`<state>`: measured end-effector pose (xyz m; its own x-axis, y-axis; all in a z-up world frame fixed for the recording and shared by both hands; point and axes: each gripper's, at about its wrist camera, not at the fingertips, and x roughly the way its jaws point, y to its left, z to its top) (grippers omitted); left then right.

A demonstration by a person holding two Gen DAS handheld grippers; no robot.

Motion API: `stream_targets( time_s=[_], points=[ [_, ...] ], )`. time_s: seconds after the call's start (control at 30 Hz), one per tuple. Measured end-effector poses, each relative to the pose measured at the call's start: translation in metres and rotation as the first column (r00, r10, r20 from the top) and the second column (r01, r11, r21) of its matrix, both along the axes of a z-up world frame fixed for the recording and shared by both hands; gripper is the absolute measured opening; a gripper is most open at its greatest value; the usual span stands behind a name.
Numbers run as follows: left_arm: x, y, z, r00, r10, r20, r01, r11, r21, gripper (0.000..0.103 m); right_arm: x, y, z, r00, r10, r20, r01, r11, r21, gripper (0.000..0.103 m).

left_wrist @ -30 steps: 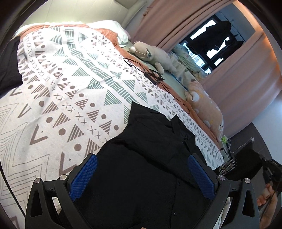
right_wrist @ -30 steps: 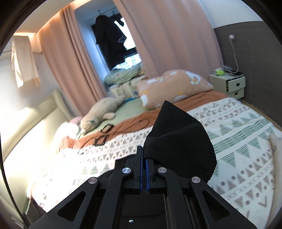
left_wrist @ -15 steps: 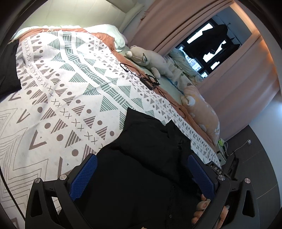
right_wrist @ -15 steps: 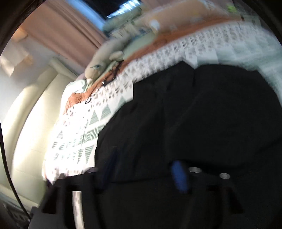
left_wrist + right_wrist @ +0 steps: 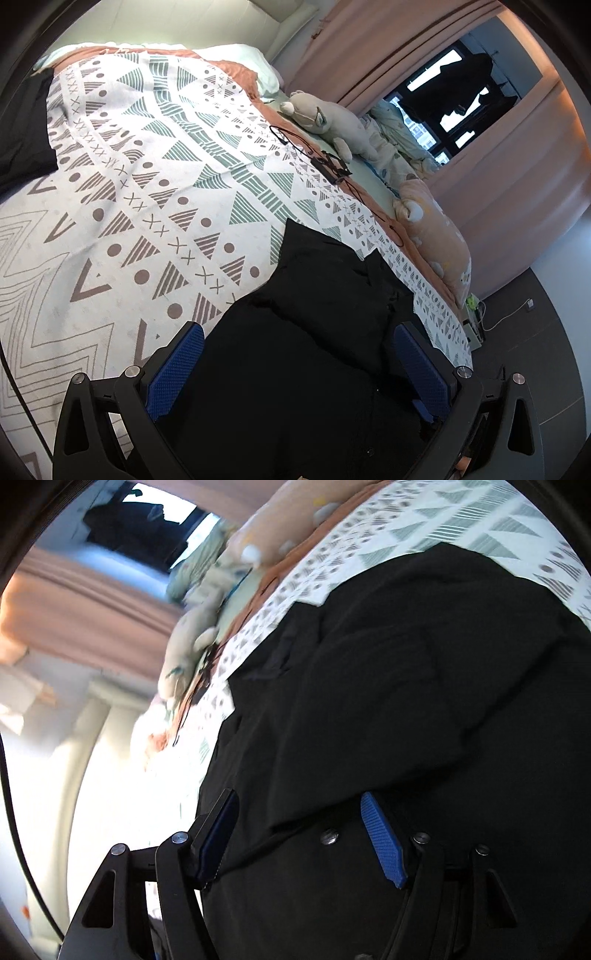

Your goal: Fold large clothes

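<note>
Right hand-held gripper [image 5: 299, 834] released black shirt [image 5: 317, 332], now gaping; left hand-held gripper [image 5: 297, 365] wide, empty; blue ribbed pads.

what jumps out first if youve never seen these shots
A black button-up shirt lies crumpled on the triangle-patterned bedspread, filling the space between both open claws, left claw and right claw. Farther back, a grey plush toy lies by the pink curtains.
</note>
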<state>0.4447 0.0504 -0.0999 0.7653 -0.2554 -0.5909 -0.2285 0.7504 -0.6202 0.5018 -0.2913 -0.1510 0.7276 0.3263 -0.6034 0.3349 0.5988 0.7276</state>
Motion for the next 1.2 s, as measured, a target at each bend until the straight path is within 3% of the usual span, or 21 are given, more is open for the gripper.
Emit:
stream_targets(
  time_s=[0.2,0.27,0.3,0.33,0.37,0.57,0.83,0.9,0.97,1.0,1.03,1.2],
  points=[
    [0.004,-0.005,-0.001,1.0,-0.005,-0.01,0.005,0.999,0.035,0.102,0.008,0.0,-0.013,1.0,-0.019,-0.022,0.018,1.0,-0.022,0.069],
    [0.004,-0.005,-0.003,1.0,0.0,-0.011,0.0,0.999,0.038,0.102,0.009,-0.002,-0.013,0.998,-0.051,-0.037,0.049,0.996,-0.07,0.061],
    [0.005,-0.005,-0.004,1.0,0.004,-0.012,-0.004,0.999,0.044,0.102,0.007,-0.007,-0.013,0.997,-0.069,-0.037,0.066,0.994,-0.088,0.044],
    [0.005,-0.004,-0.005,1.0,0.01,-0.014,-0.009,0.999,0.054,0.102,0.005,-0.009,-0.011,0.996,-0.082,-0.032,0.078,0.991,-0.108,0.018],
    [0.005,-0.002,-0.006,1.0,0.018,-0.017,-0.016,0.998,0.064,0.102,0.004,-0.01,-0.008,0.996,-0.083,-0.021,0.08,0.988,-0.129,0.008],
    [-0.003,0.019,-0.009,0.998,0.062,-0.017,-0.062,0.998,-0.004,0.102,0.014,0.019,0.038,0.992,-0.007,0.124,0.044,0.953,-0.298,0.007],
    [-0.007,0.036,-0.013,0.997,0.069,-0.027,-0.069,0.997,-0.029,0.102,0.027,0.103,0.066,0.96,0.213,0.183,-0.124,0.907,-0.401,0.007],
    [-0.007,0.039,-0.014,0.997,0.066,-0.028,-0.067,0.997,-0.035,0.102,0.039,0.126,0.061,0.943,0.297,0.152,-0.21,0.882,-0.423,0.007],
    [-0.006,0.042,-0.014,0.997,0.067,-0.028,-0.068,0.997,-0.044,0.102,0.051,0.15,0.054,0.924,0.371,0.092,-0.295,0.845,-0.446,0.024],
    [-0.006,0.043,-0.014,0.997,0.067,-0.027,-0.068,0.997,-0.047,0.102,0.056,0.159,0.048,0.911,0.406,0.07,-0.338,0.835,-0.434,0.049],
    [-0.006,0.045,-0.014,0.997,0.068,-0.027,-0.069,0.996,-0.052,0.102,0.06,0.167,0.041,0.896,0.44,0.056,-0.382,0.83,-0.405,0.068],
    [-0.007,0.048,-0.015,0.997,0.069,-0.029,-0.071,0.996,-0.059,0.102,0.057,0.167,0.032,0.889,0.456,0.031,-0.415,0.834,-0.363,0.07]
  ],
)
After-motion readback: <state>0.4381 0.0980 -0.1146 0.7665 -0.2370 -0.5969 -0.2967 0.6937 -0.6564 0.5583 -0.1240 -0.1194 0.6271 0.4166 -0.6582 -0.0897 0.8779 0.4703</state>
